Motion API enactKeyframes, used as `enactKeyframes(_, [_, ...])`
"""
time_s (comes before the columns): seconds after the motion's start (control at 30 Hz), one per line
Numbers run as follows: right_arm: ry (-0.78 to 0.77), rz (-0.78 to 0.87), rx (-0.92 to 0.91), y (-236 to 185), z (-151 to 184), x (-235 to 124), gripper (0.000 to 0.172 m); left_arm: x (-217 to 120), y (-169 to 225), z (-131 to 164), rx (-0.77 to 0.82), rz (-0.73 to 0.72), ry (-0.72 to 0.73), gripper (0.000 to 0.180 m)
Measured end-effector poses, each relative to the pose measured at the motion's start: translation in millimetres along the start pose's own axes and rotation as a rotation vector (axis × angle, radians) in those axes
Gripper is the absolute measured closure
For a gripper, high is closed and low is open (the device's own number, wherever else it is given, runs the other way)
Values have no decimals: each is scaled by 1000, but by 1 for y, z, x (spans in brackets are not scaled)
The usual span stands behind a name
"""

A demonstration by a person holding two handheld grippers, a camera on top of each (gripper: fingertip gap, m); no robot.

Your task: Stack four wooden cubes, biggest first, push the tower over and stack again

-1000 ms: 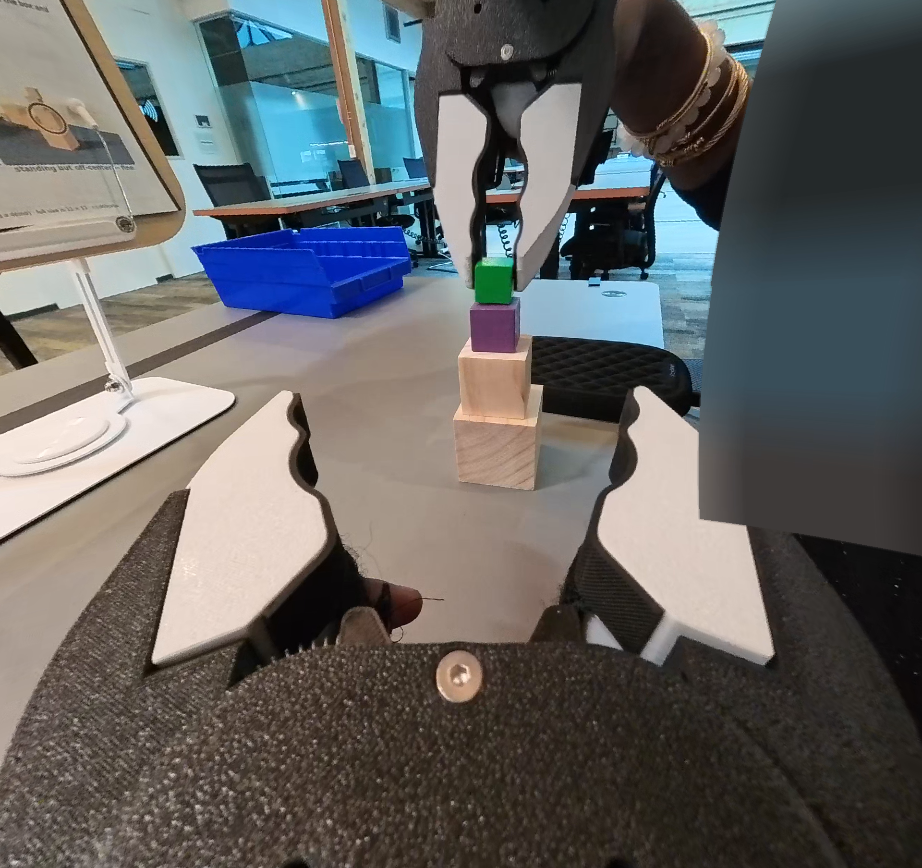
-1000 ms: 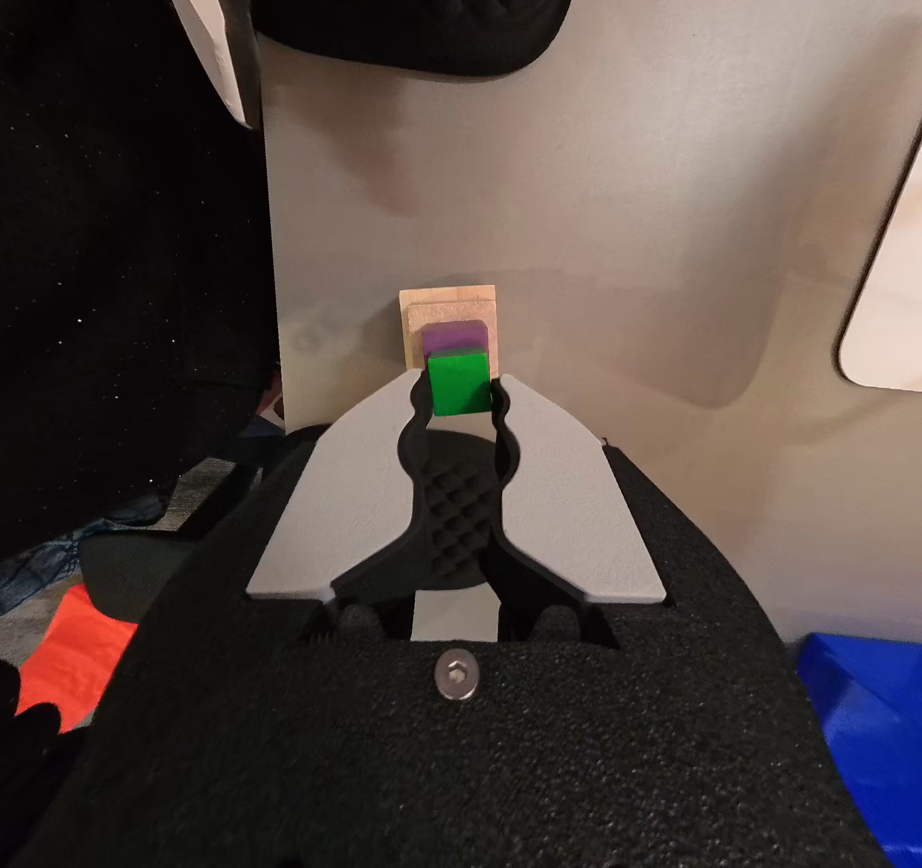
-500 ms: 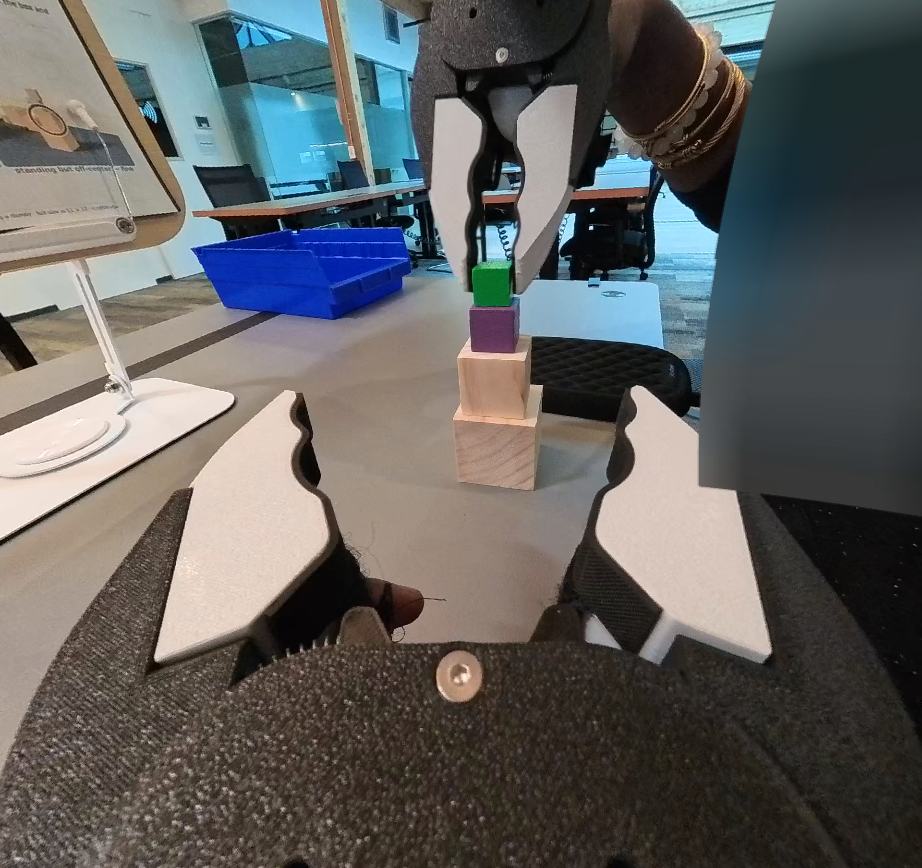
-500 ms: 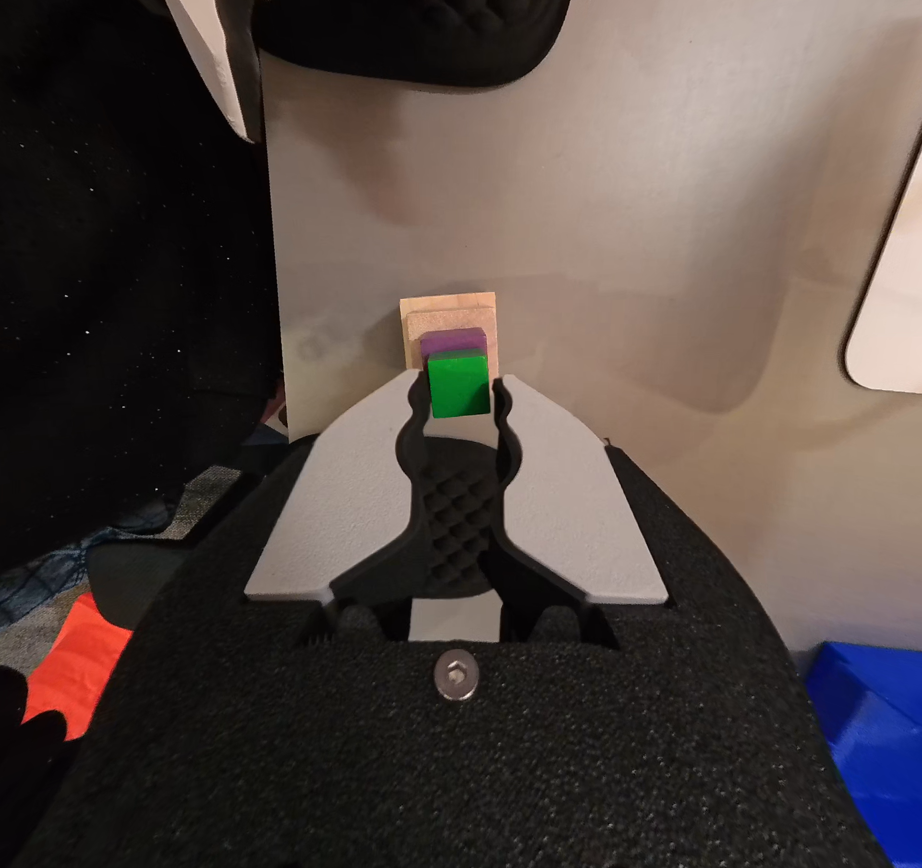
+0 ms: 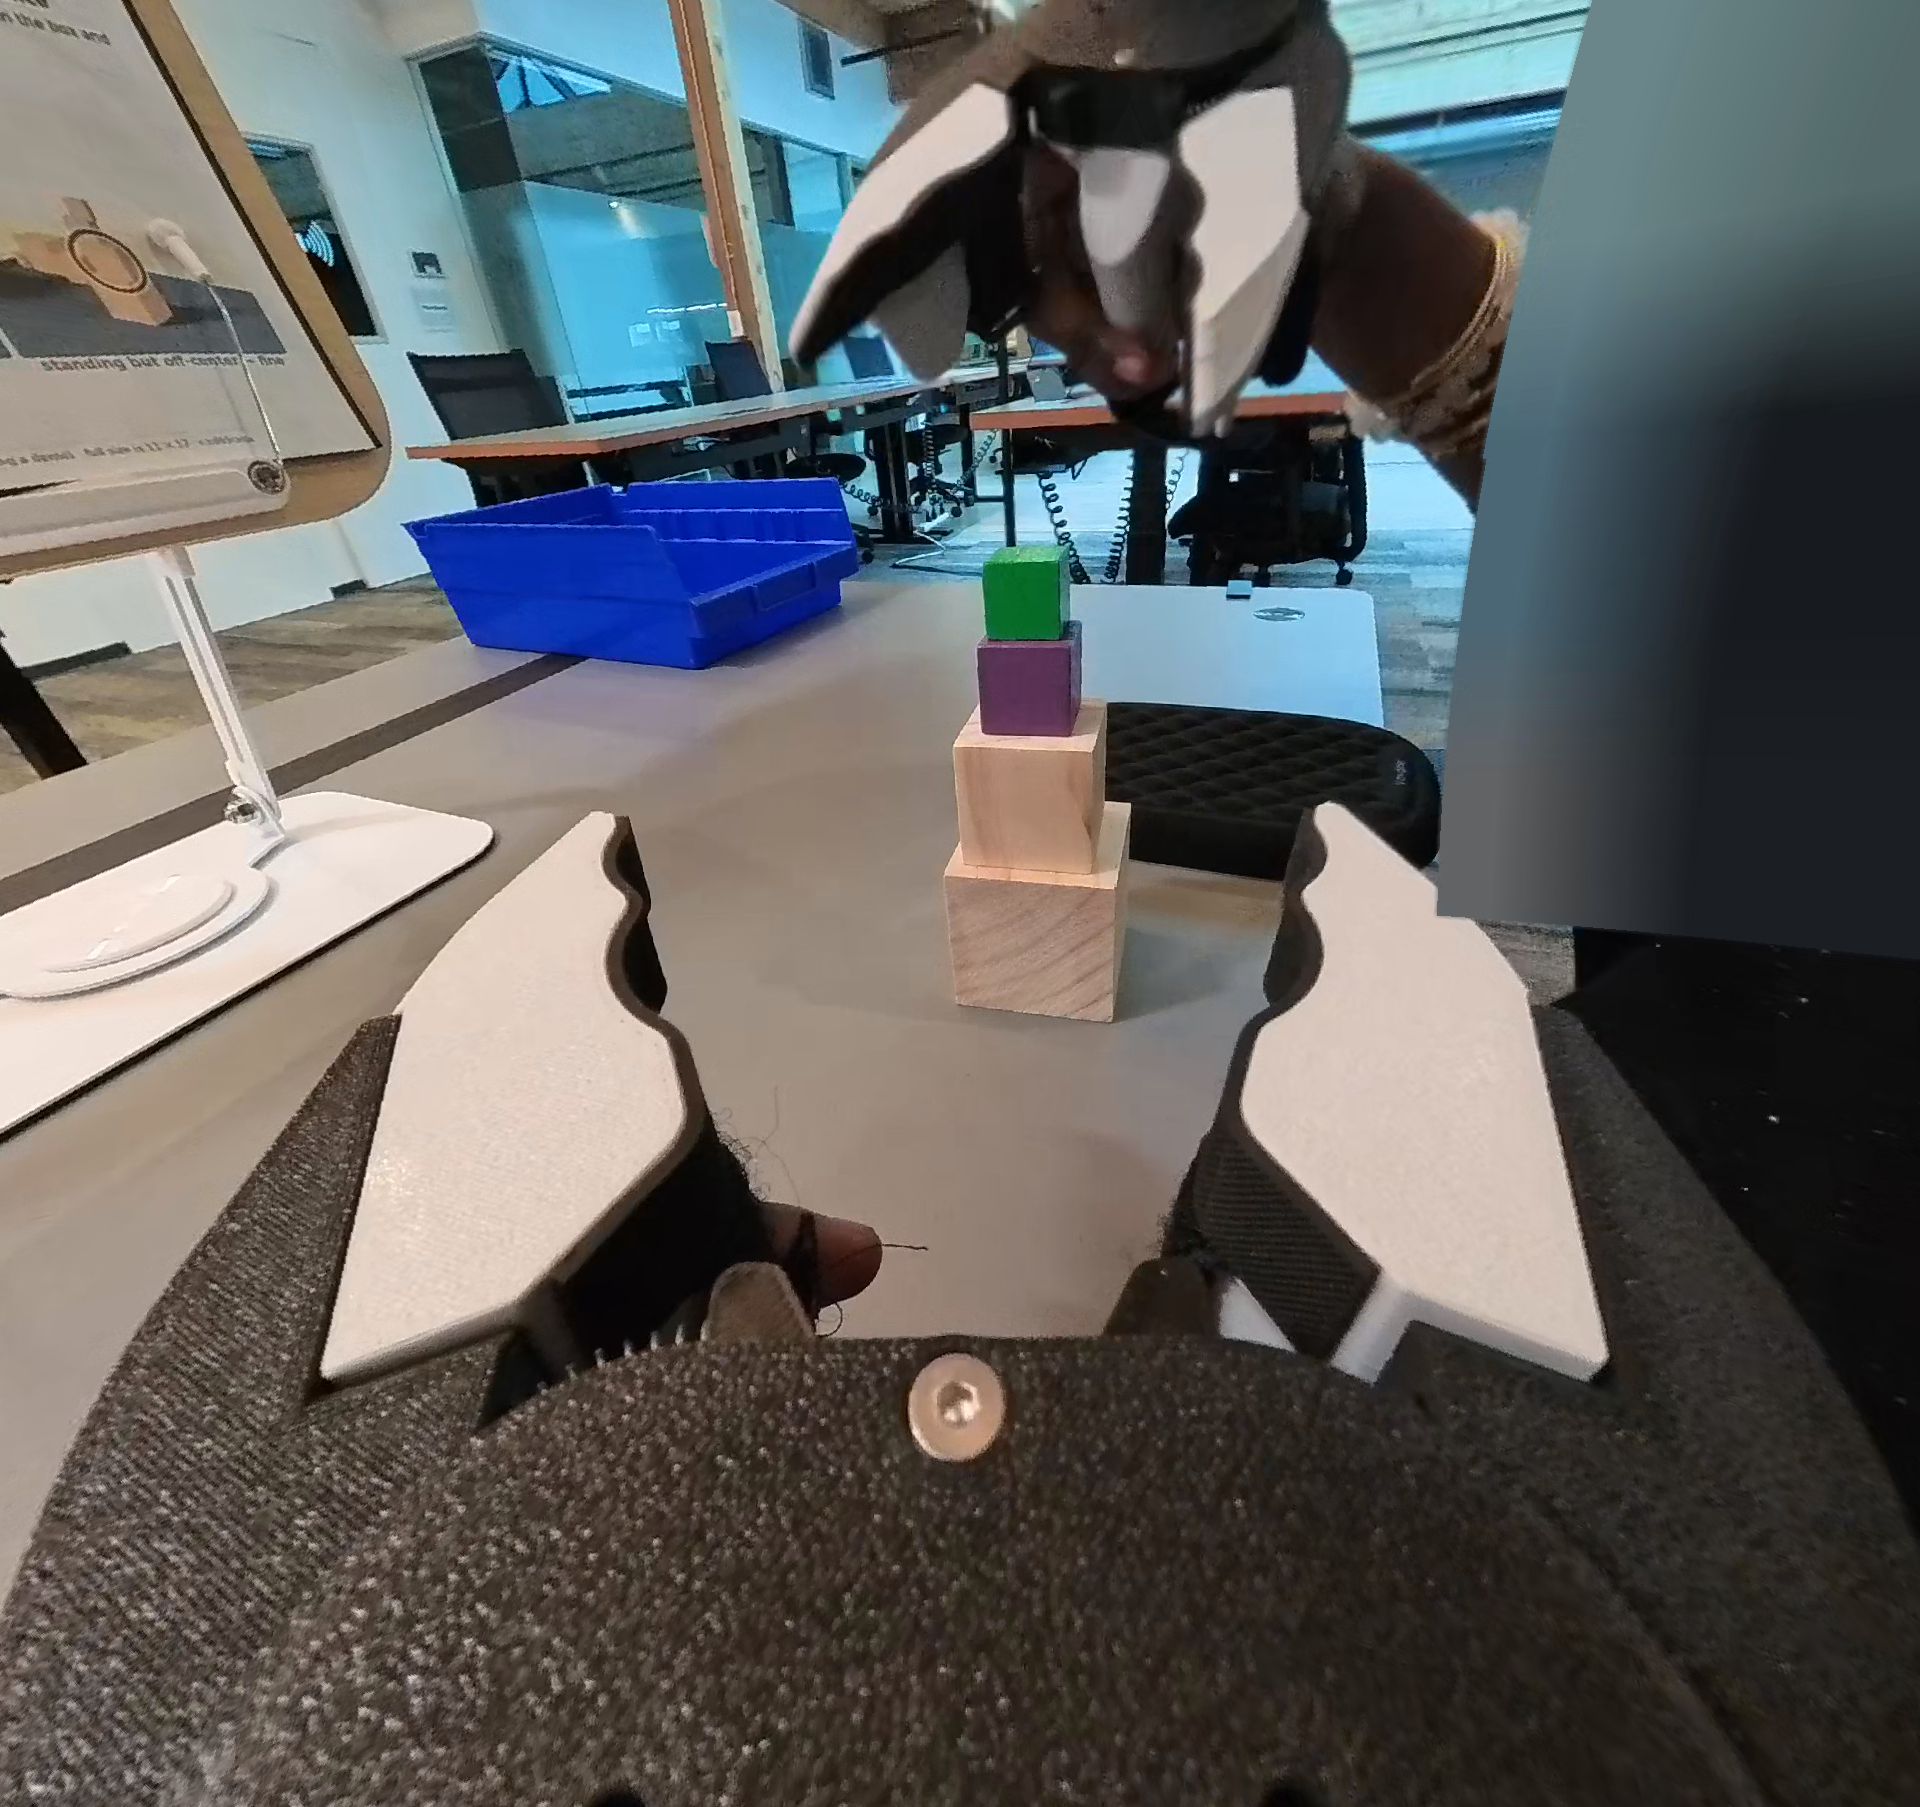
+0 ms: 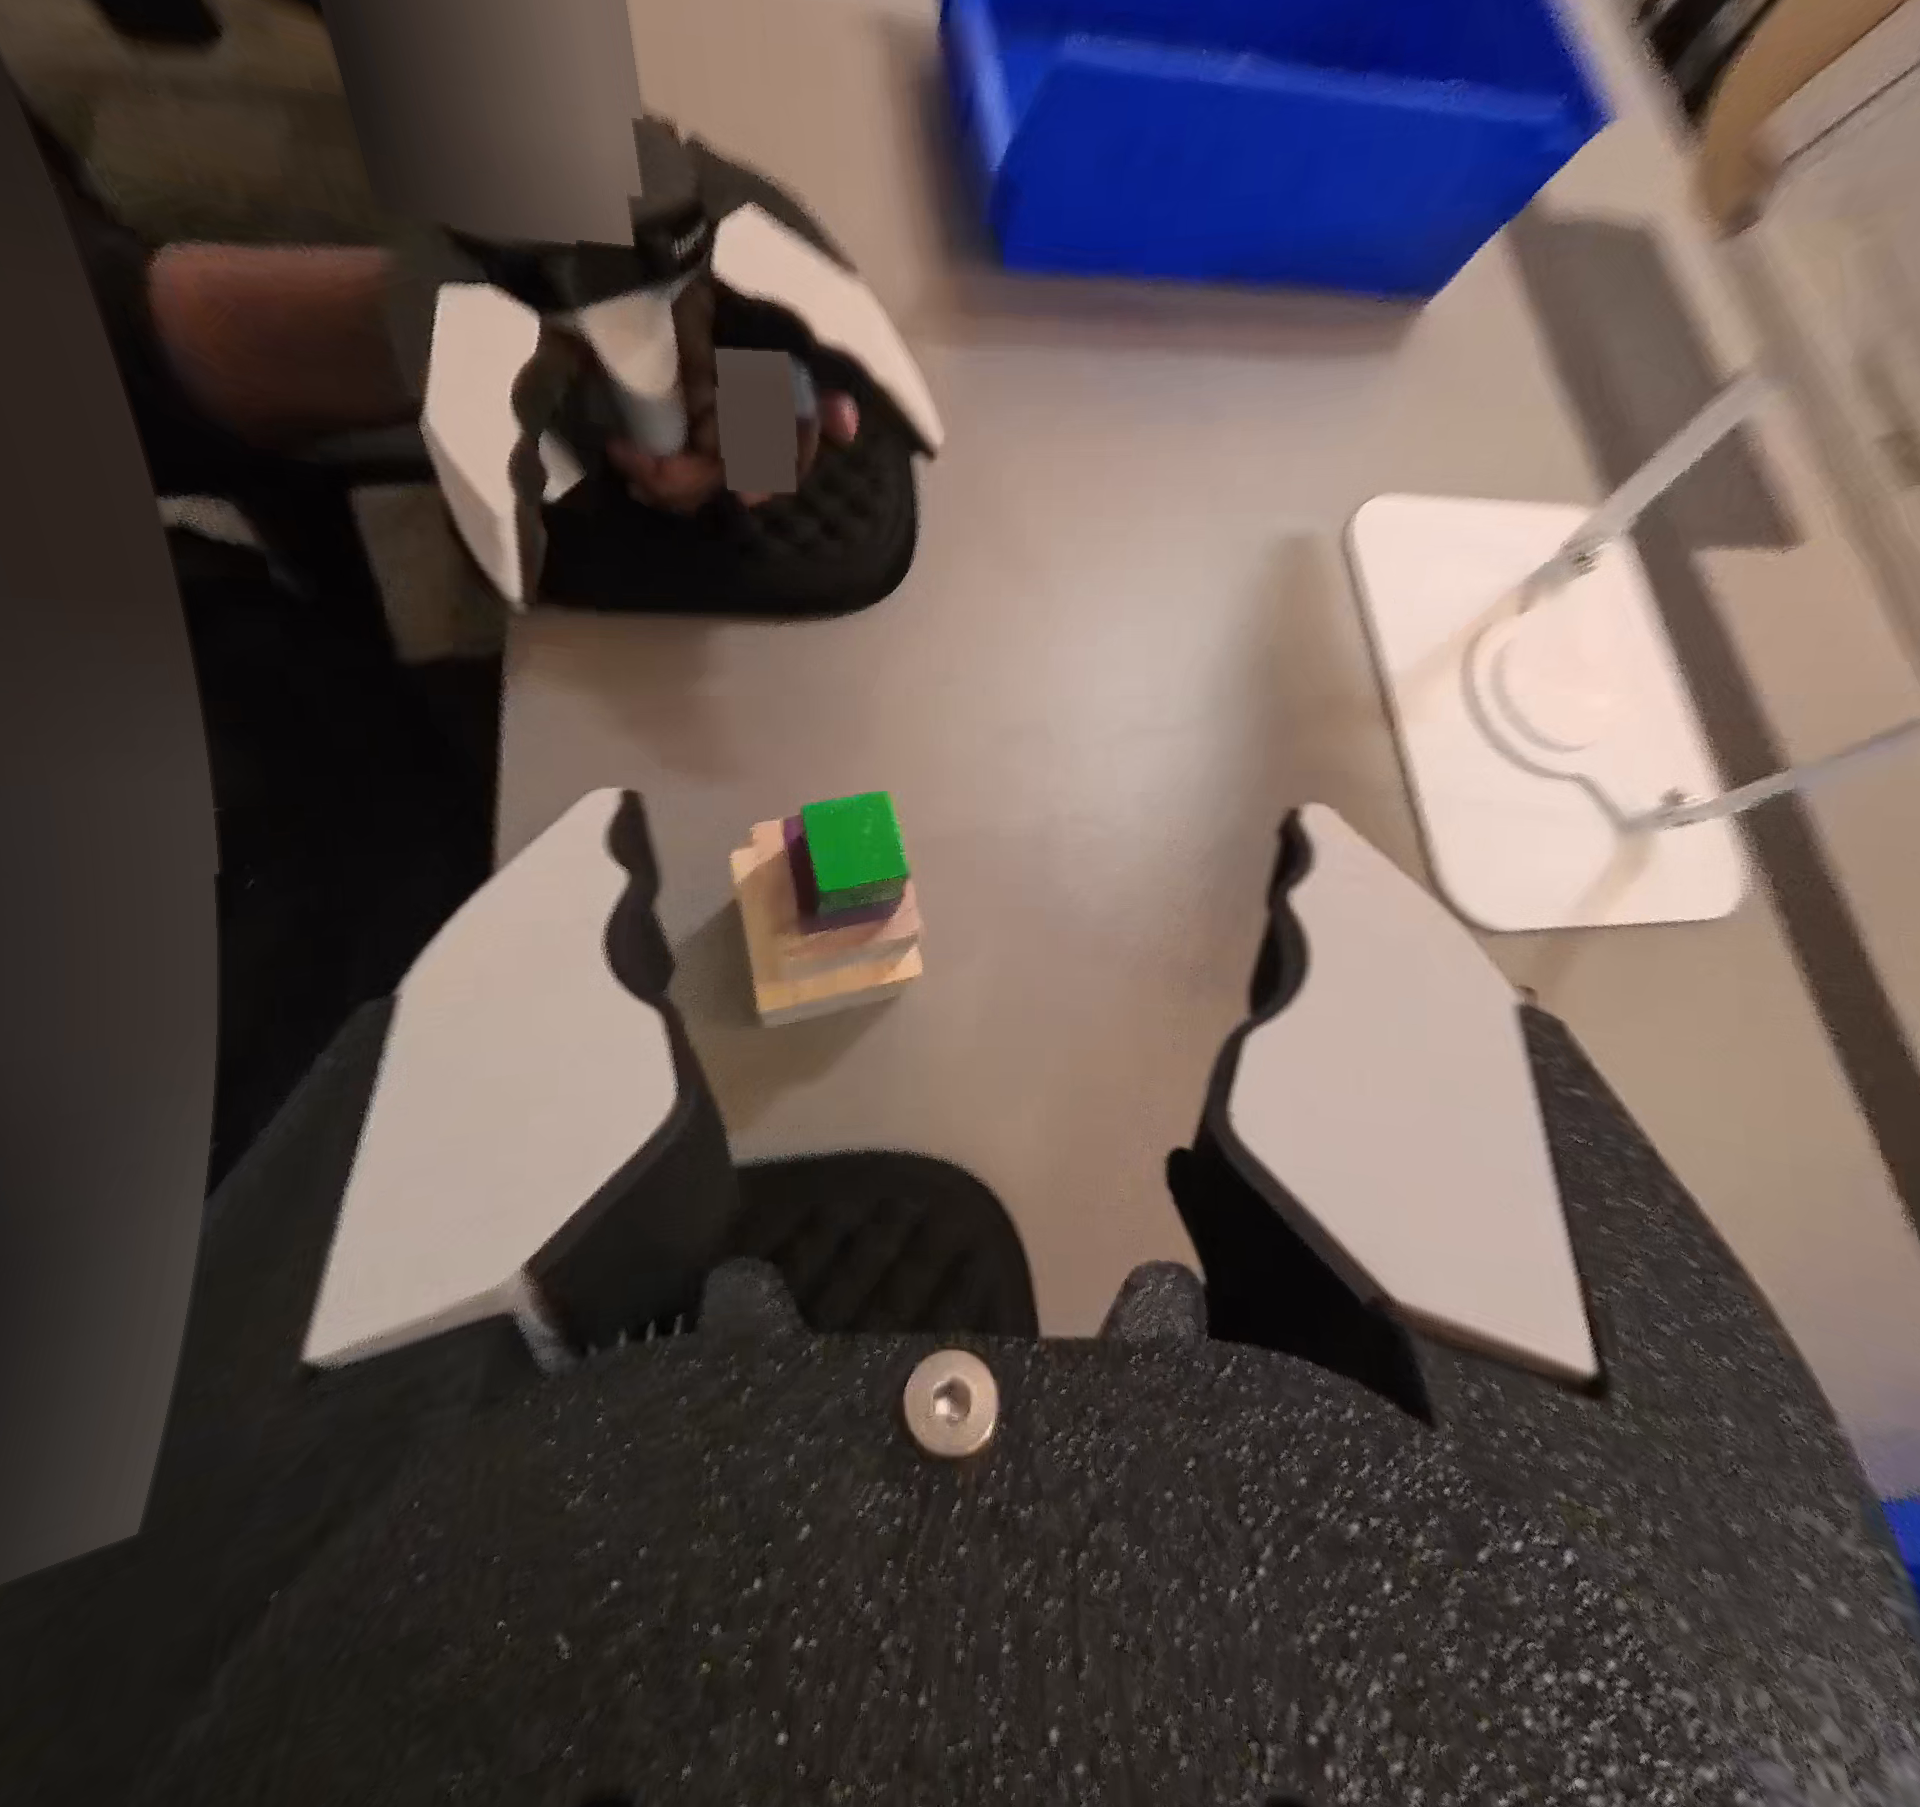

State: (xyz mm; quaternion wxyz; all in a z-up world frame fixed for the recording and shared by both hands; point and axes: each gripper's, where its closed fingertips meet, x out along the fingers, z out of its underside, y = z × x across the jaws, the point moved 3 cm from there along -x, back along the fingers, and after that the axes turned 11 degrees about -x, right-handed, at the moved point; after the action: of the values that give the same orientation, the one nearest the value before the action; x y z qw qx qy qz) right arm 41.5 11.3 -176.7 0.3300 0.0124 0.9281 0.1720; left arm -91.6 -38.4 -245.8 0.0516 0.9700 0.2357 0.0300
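STEP: we judge a release just made, both hands clear | RIGHT claw [image 6: 956, 926]: spread wide, empty, above the green cube [image 6: 854, 843] topping the purple cube [image 5: 1027, 677] and two wooden blocks [image 5: 1034, 864] | LEFT claw [image 5: 961, 936]: wide, empty, stack ahead on worktop [image 5: 810, 822] | NEXT: no nudging the tower.

Four blocks are standing stacked on the table [image 5: 790, 822]: top block [image 5: 1024, 594] on second block [image 5: 1027, 685], on third block [image 5: 1029, 801], on bottom block [image 5: 1034, 942]. Padded rest [image 5: 1268, 781] is lying just behind the stack, to its right. Bin [image 5: 644, 583] is sitting farther back, left. Stand base [image 5: 208, 884] is lying well left of the stack. Right gripper [image 5: 1018, 365] is hanging above the stack, apart from it, jaws spread. Left gripper [image 5: 961, 884] is sitting before the stack, jaws spread.
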Motion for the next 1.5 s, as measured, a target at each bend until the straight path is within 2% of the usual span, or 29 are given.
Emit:
enactKeyframes(0.13, [149, 195, -61, -5, 10, -12, 30, 1, 0, 1, 3, -8, -8, 66])
enactKeyframes(0.17, [176, 210, -52, -9, 14, -13, 28, 1, 0, 1, 4, -9, -10, 66])
enactKeyframes(0.57, [508, 228, 188, -48, 61, -2, 29, 5, -1, 5, 24, -34, -44, 67])
enactKeyframes(0.77, [623, 222, 186, -54, 69, -6, 34, 5, -2, 5, 26, -52, -45, 68])
enactKeyframes(0.9, [627, 228, 191, -54, 72, -5, 35, 5, -3, 3, 44, -84, -30, 72])
enactKeyframes(0.97, [606, 231, 184, -55, 72, -3, 36, 5, -4, 2, 84, -146, -31, 84])
enactKeyframes(1.0, [599, 230, 183, -55, 73, -2, 36, 6, -3, 1, 120, -191, -33, 97])
enactKeyframes(1.03, [594, 233, 186, -55, 73, -1, 36, 6, 0, -1, 155, -242, -36, 122])
enactKeyframes(1.07, [589, 235, 187, -54, 74, 0, 37, 7, 8, -2, 177, -267, -41, 162])
enactKeyframes(1.1, [584, 234, 186, -55, 74, 1, 37, 9, 16, -2, 173, -281, -40, 180])
enactKeyframes(1.27, [562, 245, 186, -54, 75, 3, 38, 28, 44, 8, 84, -290, -125, 180])
enactKeyframes(1.33, [557, 250, 186, -54, 75, 3, 40, 39, 55, 10, -2, -255, -134, 180])
enactKeyframes(1.5, [556, 259, 193, -53, 76, 3, 42, 57, 49, 26, -18, -376, -210, 180])
